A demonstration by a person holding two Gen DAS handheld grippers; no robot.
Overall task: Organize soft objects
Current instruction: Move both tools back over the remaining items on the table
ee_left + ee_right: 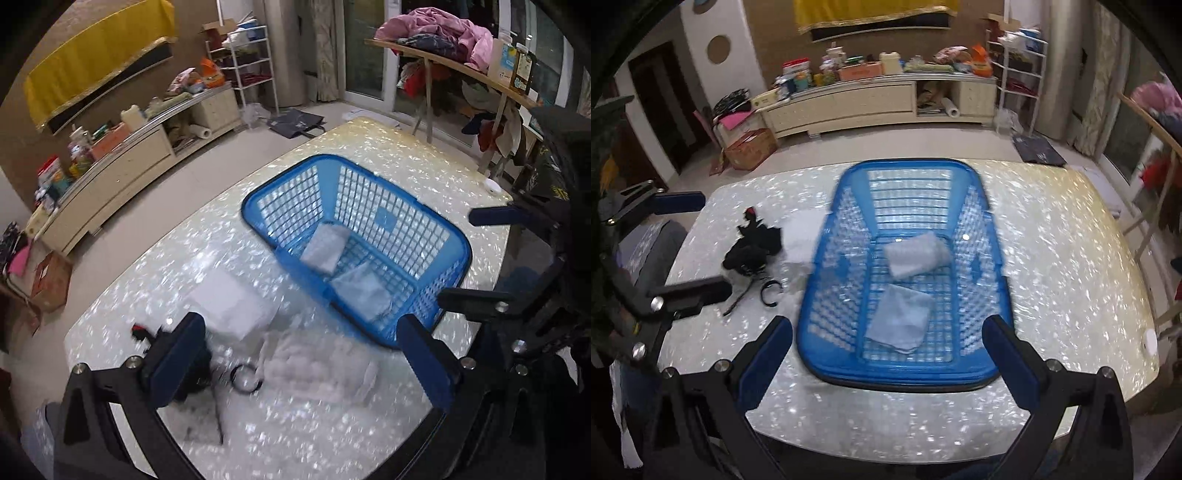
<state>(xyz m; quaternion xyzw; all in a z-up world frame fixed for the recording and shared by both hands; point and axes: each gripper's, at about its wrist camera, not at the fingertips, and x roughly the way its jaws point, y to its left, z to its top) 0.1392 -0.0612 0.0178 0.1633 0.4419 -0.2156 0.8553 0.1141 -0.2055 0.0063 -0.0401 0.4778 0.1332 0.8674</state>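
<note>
From the left wrist we look down on a pearly, speckled tabletop (pixel 155 266) with a blue basket (pixel 258 218) set on it. Two folded pale cloths (pixel 325 247) lie on the basket floor. Our left claw (pixel 306 358) is spread wide with nothing in it, above more white cloth (pixel 321 373) on the tabletop beside the basket. A black bundle (pixel 192 380) and a black ring (pixel 244 377) lie near it. Beyond are a cream cabinet (pixel 122 177) and a yellow cloth (pixel 92 62) on the wall.

From the right wrist the basket (pixel 827 295) sits straight ahead, a rolled white cloth (pixel 916 254) and a flat bluish cloth (pixel 899 321) inside. Our right claw (pixel 886 354) is released and empty over the near rim. The left claw (pixel 690 243) shows at the left edge.
</note>
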